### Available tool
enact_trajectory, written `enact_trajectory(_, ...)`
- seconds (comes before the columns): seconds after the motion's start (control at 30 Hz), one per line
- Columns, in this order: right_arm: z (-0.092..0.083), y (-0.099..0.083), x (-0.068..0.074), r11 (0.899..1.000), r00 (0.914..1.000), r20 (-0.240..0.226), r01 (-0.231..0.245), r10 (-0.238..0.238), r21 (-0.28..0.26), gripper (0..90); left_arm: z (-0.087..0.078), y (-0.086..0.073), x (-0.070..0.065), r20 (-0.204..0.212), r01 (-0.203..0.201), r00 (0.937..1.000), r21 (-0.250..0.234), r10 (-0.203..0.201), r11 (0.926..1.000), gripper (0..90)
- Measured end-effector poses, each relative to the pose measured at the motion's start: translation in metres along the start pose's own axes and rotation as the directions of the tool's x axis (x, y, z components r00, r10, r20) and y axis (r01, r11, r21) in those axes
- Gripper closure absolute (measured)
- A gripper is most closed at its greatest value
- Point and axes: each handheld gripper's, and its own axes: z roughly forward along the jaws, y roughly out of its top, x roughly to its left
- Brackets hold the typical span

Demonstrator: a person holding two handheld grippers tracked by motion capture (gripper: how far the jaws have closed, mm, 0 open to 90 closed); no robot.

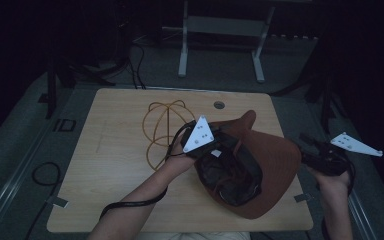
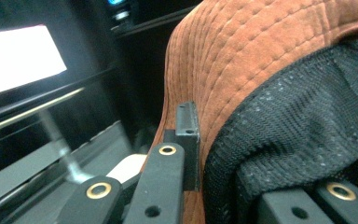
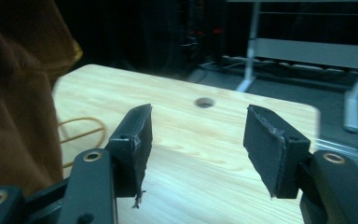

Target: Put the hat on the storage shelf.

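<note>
Beside the bent yellow wire frame (image 1: 164, 131) on the pale wooden surface (image 1: 110, 165), the rust-orange quilted fabric hat with black mesh lining (image 1: 265, 165) lies upturned. Left tongs (image 1: 215, 150) pinch its brim, probably to lift it; the left gripper view shows the clamped fabric. Right tongs (image 3: 196, 140) gape empty, right of the hat.

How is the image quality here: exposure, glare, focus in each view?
High view: dim, surroundings nearly black, only the wooden table lit; the grey plates glare white. Left gripper view: overexposed white patch at upper left, background blurred, rust-coloured hat fairly sharp. Right gripper view: the right hand-held gripper is sharp, the hat at left blurred.
</note>
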Motion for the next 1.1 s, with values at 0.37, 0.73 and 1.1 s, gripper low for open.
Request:
enact_trajectory(0.37,0.031,-0.007,0.054,0.995,0.9625,-0.253,0.102,-0.098,0.002,42.6,-0.006,0.005,-0.014,0.165,-0.052,0.9841,-0.078,0.065,0.9956,86.4)
enact_trajectory(0.73,0.054,-0.007,0.090,0.990,0.9078,-0.395,0.137,-0.141,-0.039,42.4,-0.007,0.006,-0.020,0.164,-0.052,0.9840,-0.113,0.070,0.9923,86.3)
enact_trajectory(1.1,0.066,-0.006,0.102,0.987,0.8814,-0.445,0.122,-0.158,-0.108,41.8,-0.004,0.004,-0.025,0.150,-0.027,0.9877,-0.111,0.043,0.9934,86.3)
